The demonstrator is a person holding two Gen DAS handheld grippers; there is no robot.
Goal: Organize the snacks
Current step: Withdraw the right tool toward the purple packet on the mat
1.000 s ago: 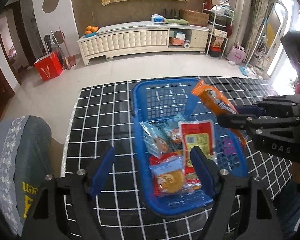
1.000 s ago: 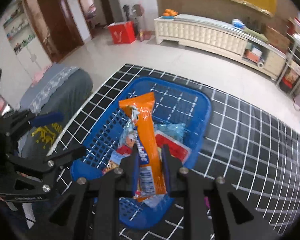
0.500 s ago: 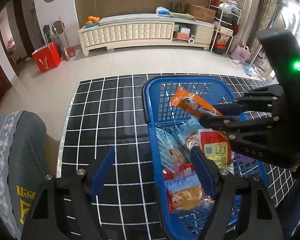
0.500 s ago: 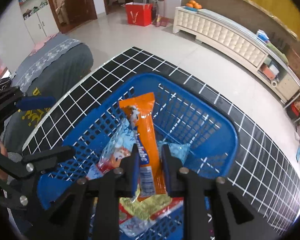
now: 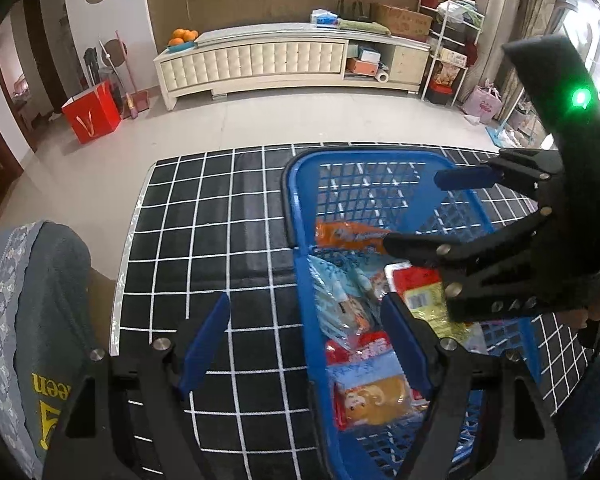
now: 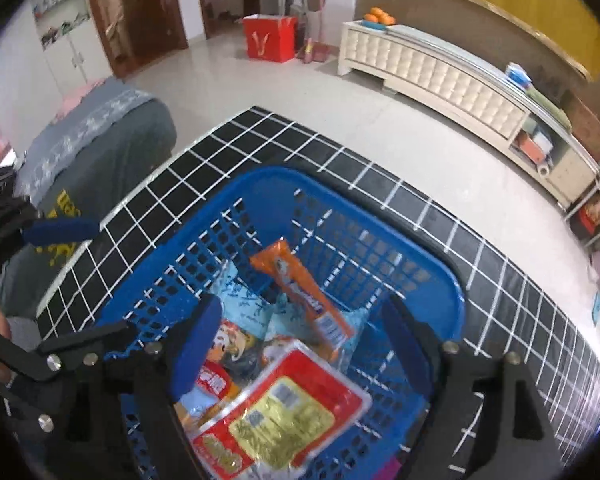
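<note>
Snacks fill the blue basket (image 6: 440, 276) on the black grid-patterned counter (image 5: 220, 216), and the orange wafer pack (image 6: 304, 292) lies on top of the pile, free of any grip. The right gripper (image 6: 300, 336) has just been opening: its 2 blue-padded fingers (image 6: 198, 340) stand wide apart, released, with nothing pressed between them, though the red-and-yellow packet (image 6: 284, 408) and the pale blue packs (image 6: 240, 296) lie in the space below.

From the right gripper the orange pack sits just ahead of the fingertips and slightly toward the far wall of the basket, its long axis running diagonally from upper left to lower right in the right wrist view. The right hand is clearly the nearer one.

The left gripper (image 5: 306, 344) is also spread and empty; it hangs over the basket's near-left rim, with 1 finger above the counter and the other above the snacks. In my judgement this drop is done, and the next move depends on the right hand lifting clear without snagging the pack.
</note>
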